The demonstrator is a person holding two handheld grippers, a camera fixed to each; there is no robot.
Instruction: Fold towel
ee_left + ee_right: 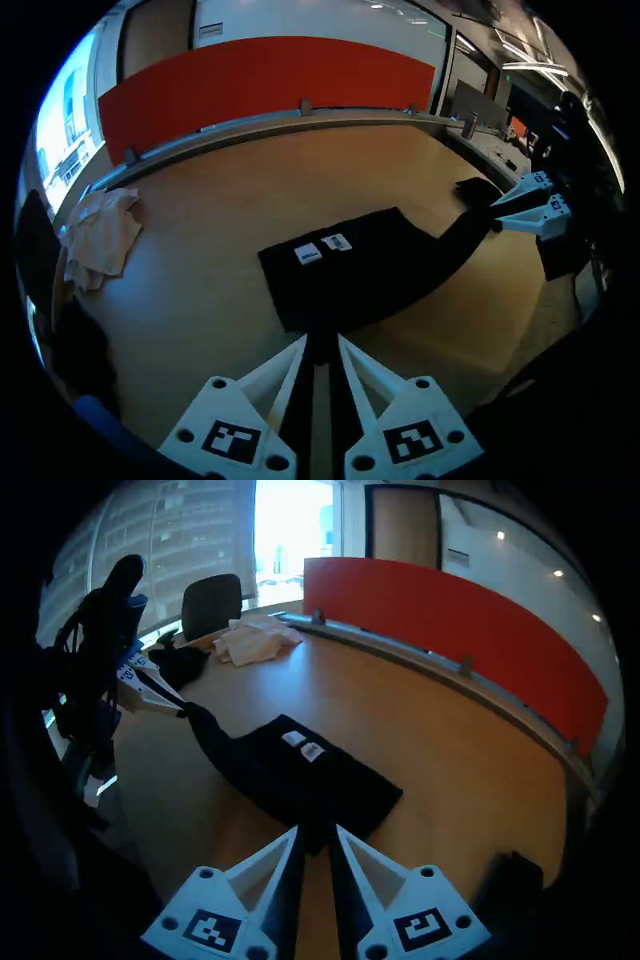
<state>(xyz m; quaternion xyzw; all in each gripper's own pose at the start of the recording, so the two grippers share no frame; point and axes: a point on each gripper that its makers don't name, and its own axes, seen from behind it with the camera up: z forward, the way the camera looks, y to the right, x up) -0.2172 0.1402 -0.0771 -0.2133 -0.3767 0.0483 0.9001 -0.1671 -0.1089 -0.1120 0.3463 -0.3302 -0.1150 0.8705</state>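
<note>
A black towel [360, 272] with two small white labels [320, 248] lies partly on the wooden table [224, 200], its ends lifted. My left gripper [322, 342] is shut on the towel's near corner. Across the table, my right gripper [500, 216] pinches another corner, pulling it into a taut strip off the table. In the right gripper view the towel [296, 776] runs from my right gripper [317, 830], shut on its near edge, to my left gripper [182, 709] at the left, held by a person in dark clothing.
A crumpled cream cloth [100, 232] [252, 640] lies near the table's far edge. A red partition [272, 80] [464, 632] lines the curved table edge. A black chair [212, 600] stands by the window. A dark bundle [478, 190] [180, 662] rests on the table.
</note>
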